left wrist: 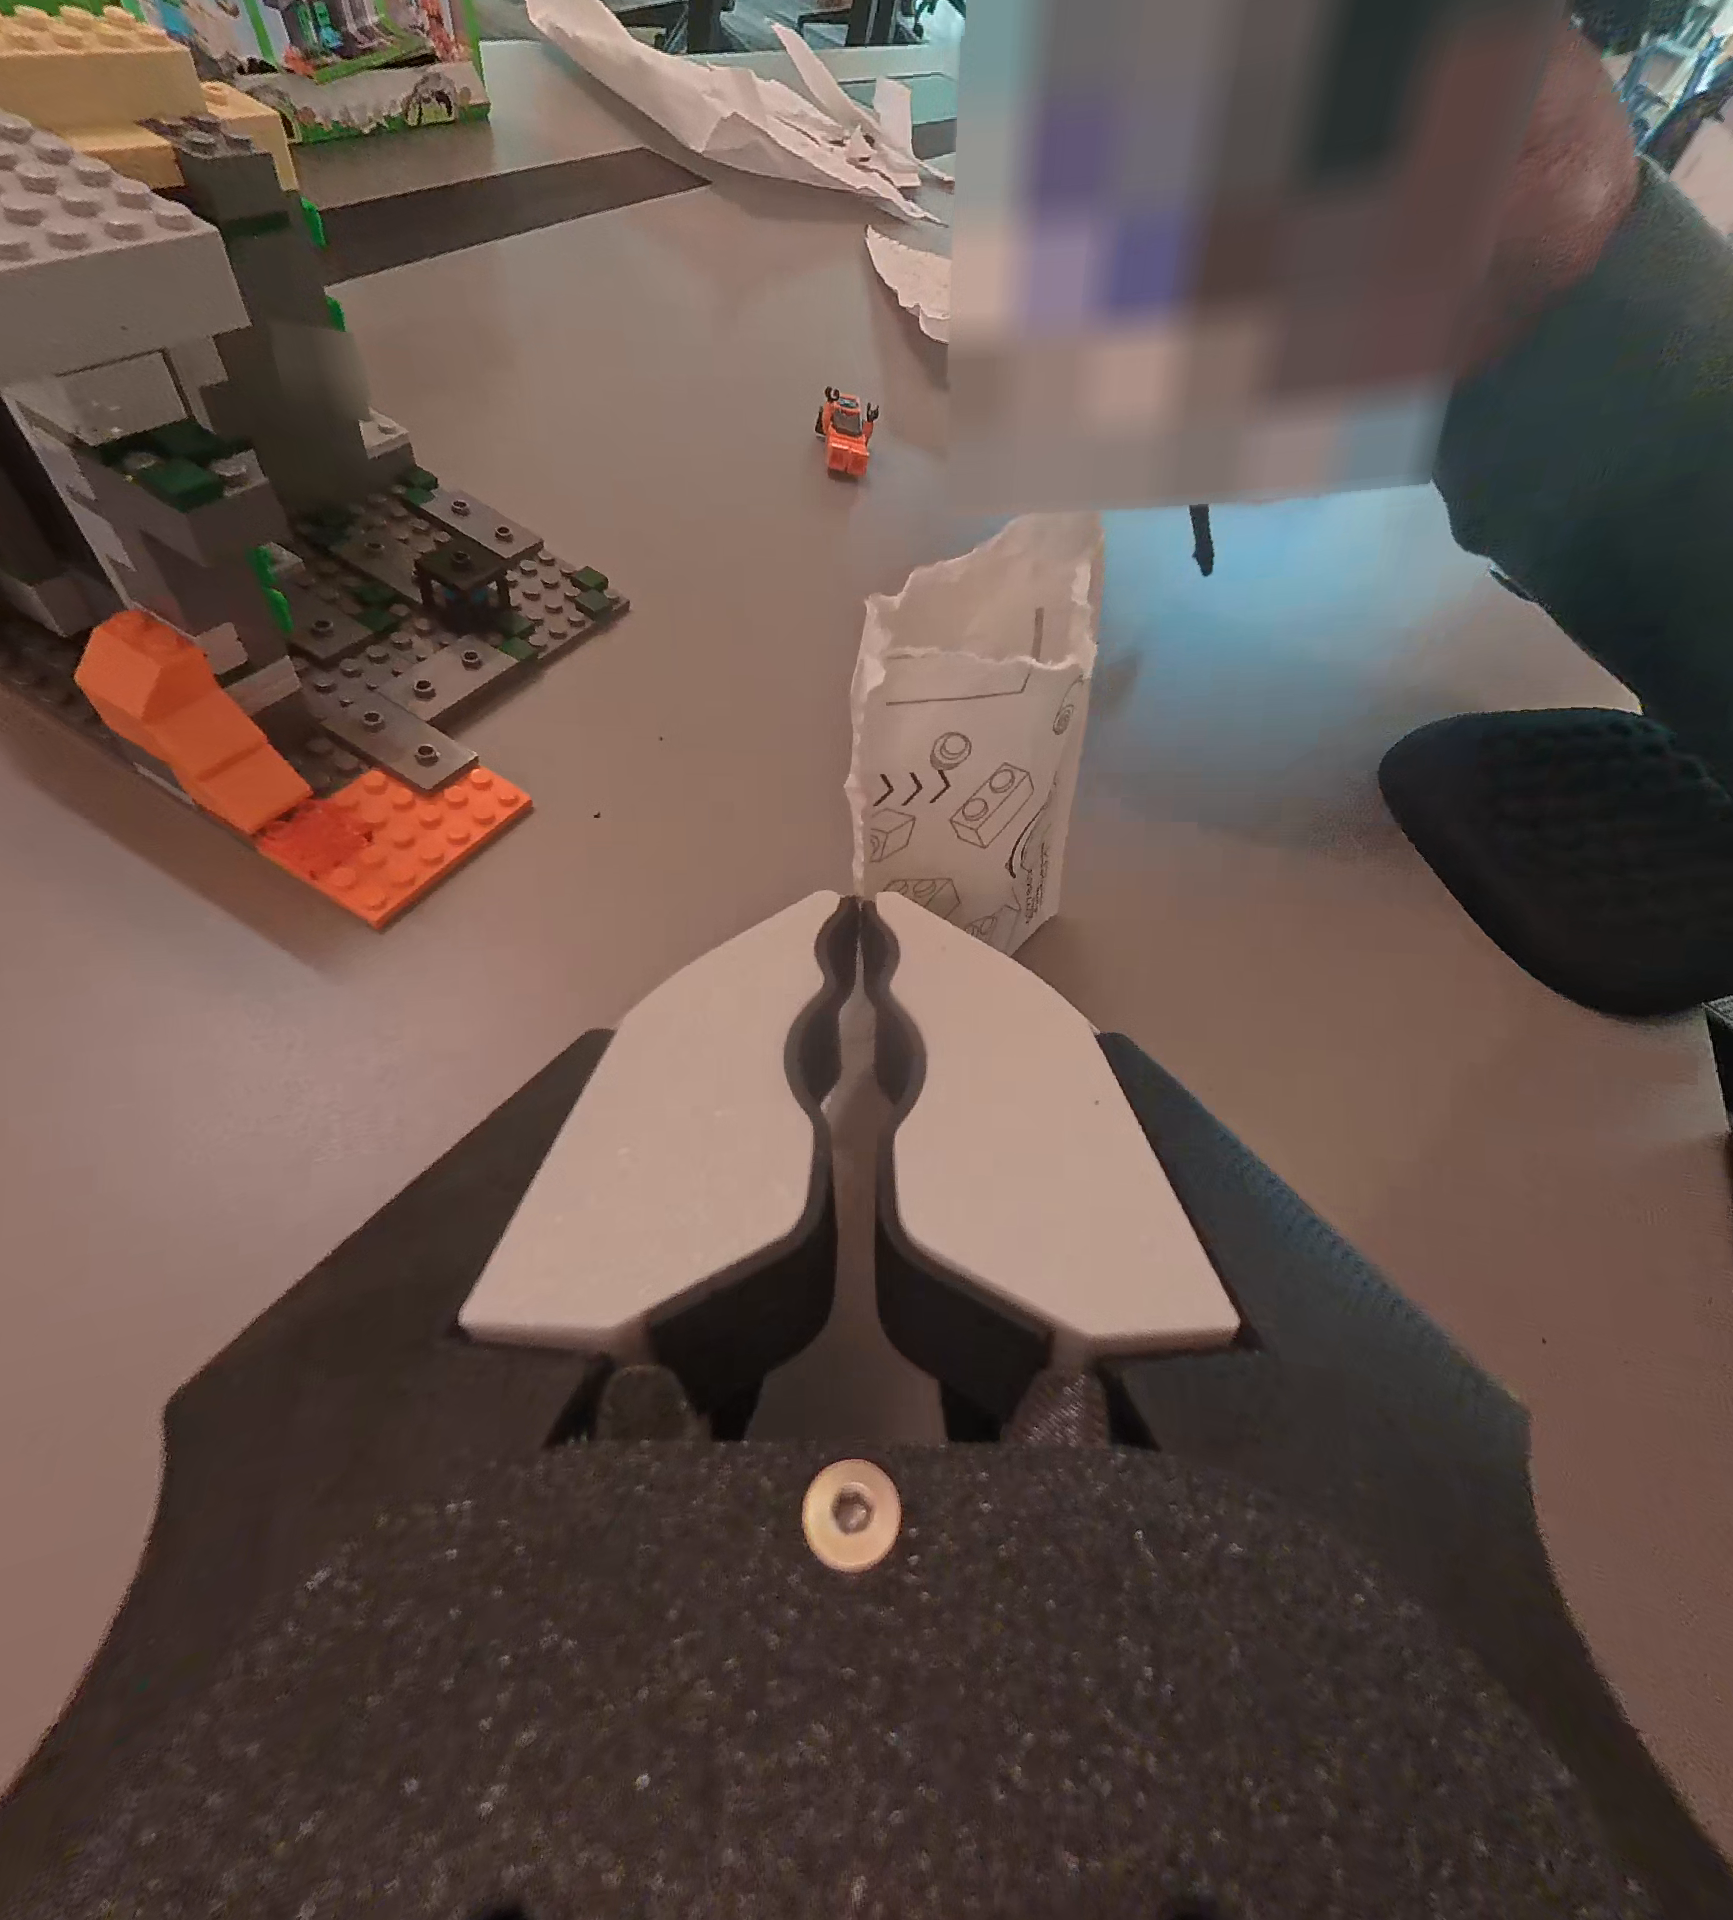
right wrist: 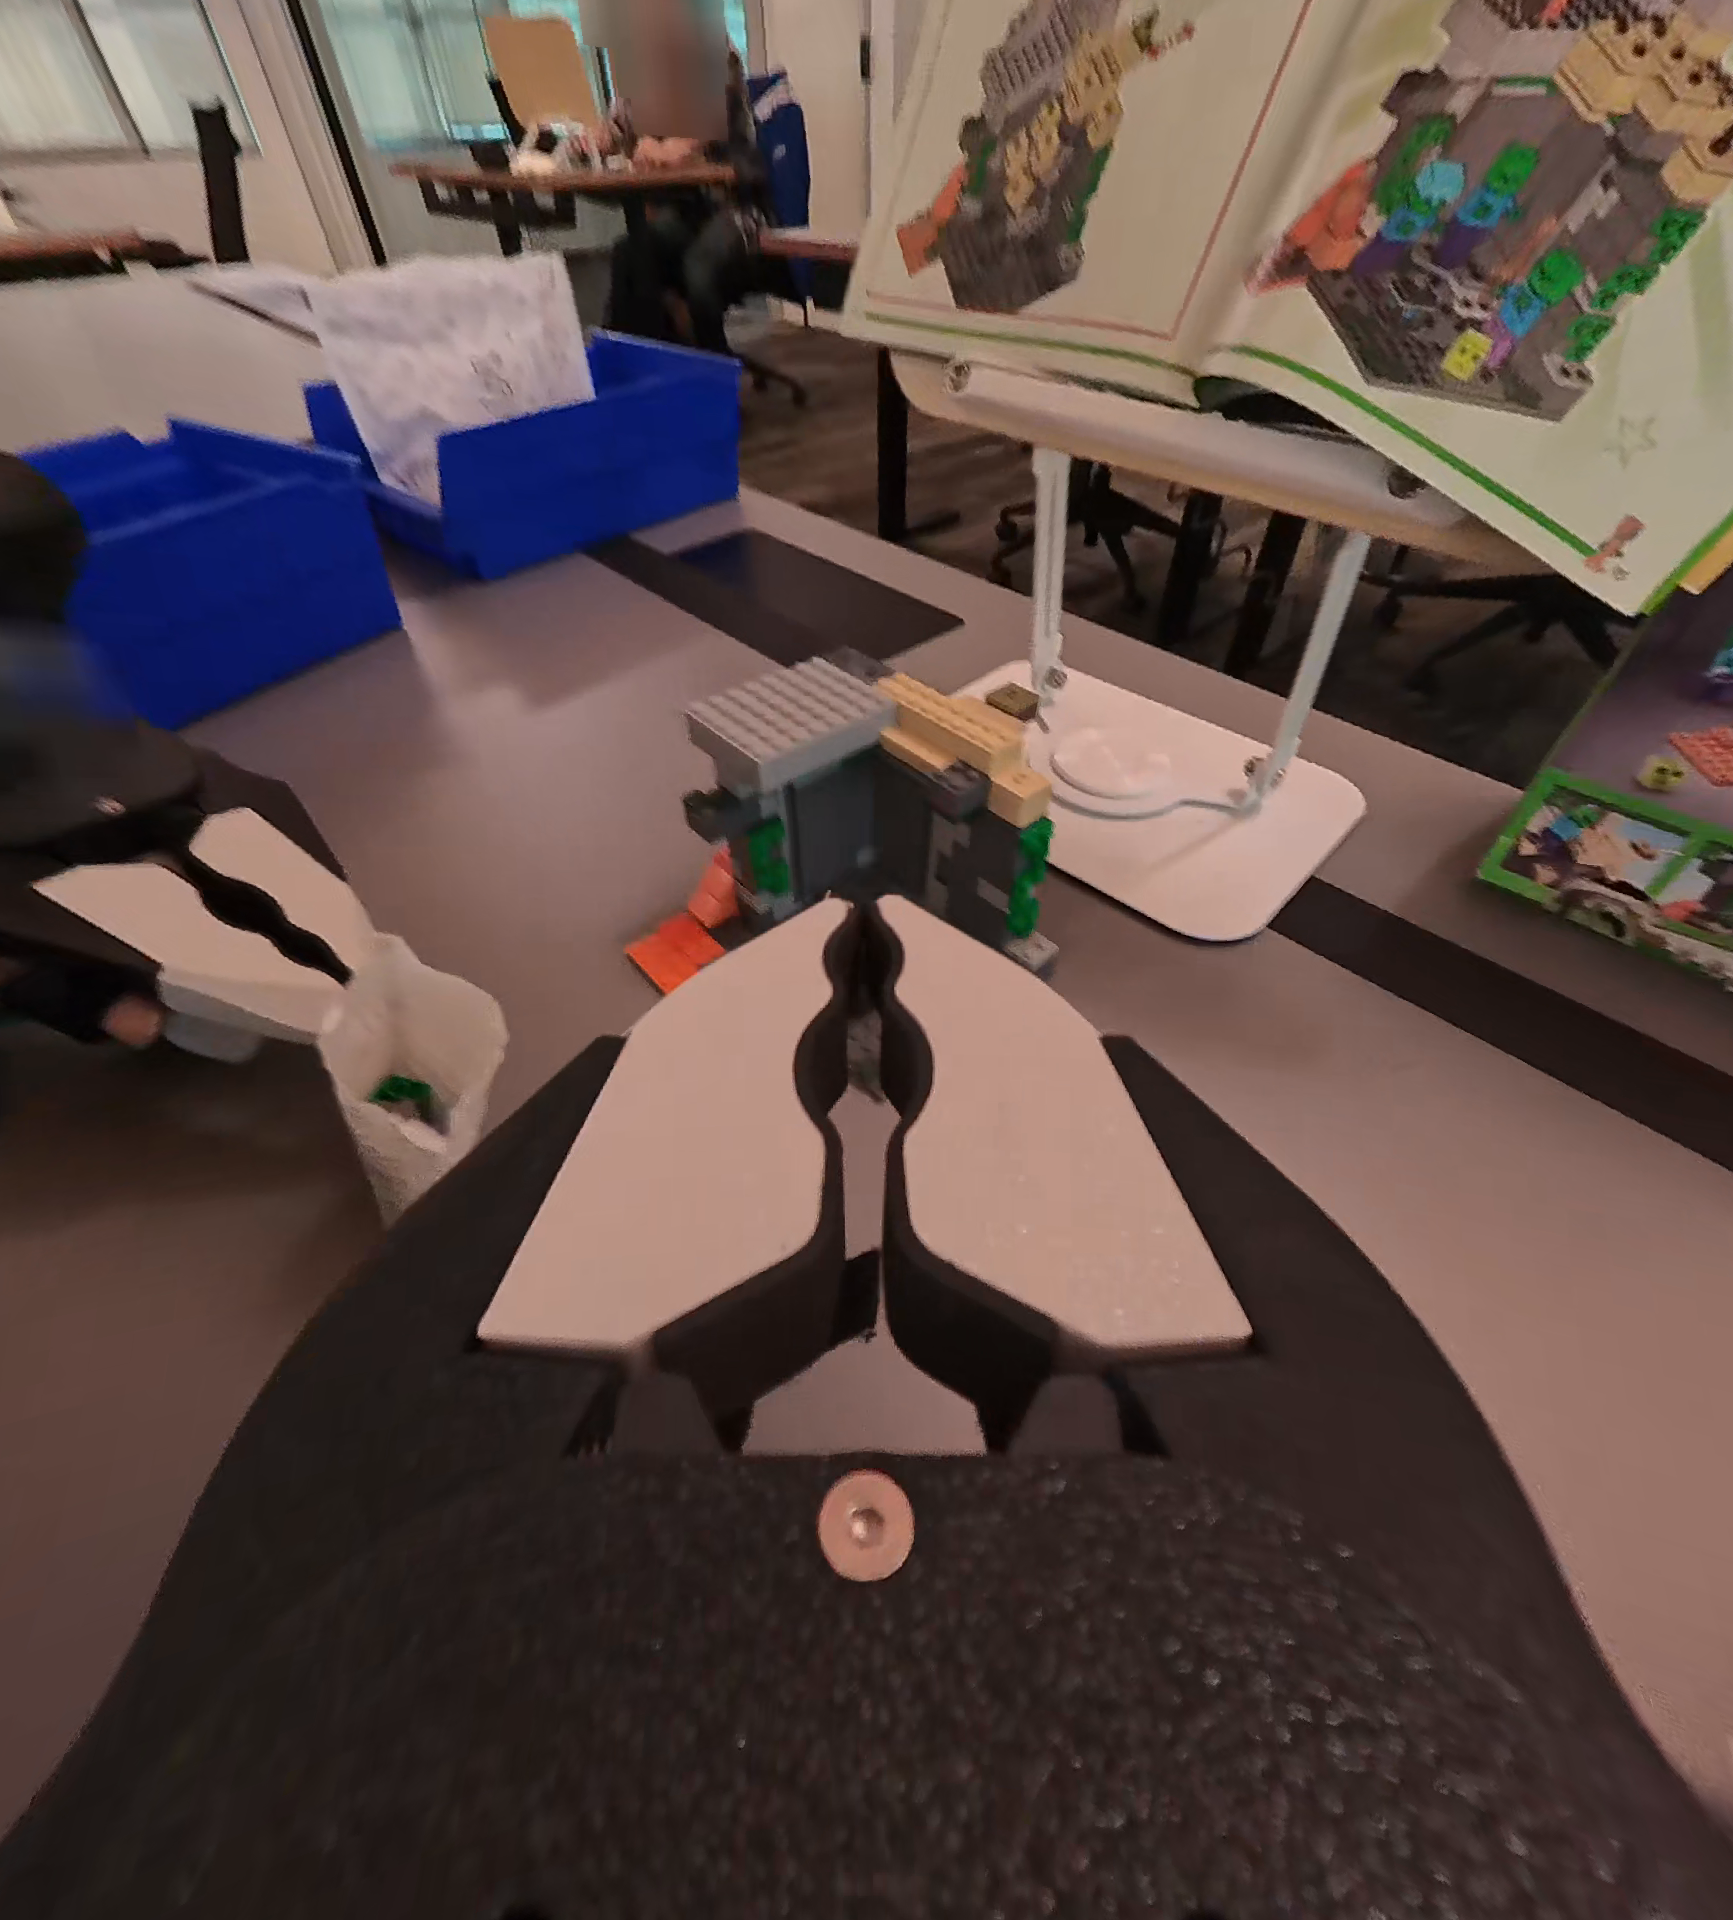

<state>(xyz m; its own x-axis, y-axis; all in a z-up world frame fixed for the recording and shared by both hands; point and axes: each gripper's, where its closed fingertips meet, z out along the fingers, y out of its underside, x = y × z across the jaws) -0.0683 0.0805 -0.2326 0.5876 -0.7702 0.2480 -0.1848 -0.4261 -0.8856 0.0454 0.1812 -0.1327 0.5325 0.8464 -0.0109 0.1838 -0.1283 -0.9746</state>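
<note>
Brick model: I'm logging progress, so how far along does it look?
Done: the model stands with grey roof, tan top and orange base. In hand: the left gripper pinches the paper bag's edge; the right gripper is shut, with something small and grey between its pads, unclear if held. Remaining: green pieces lie in the bag, and an orange figure lies loose.

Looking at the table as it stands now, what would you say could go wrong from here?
1. The left gripper pinches only the torn edge of the paper bag; it may tear or tip, spilling green bricks.
2. The right gripper, fingers together, sits near the brick castle; a nudge could dislodge pieces.
</note>
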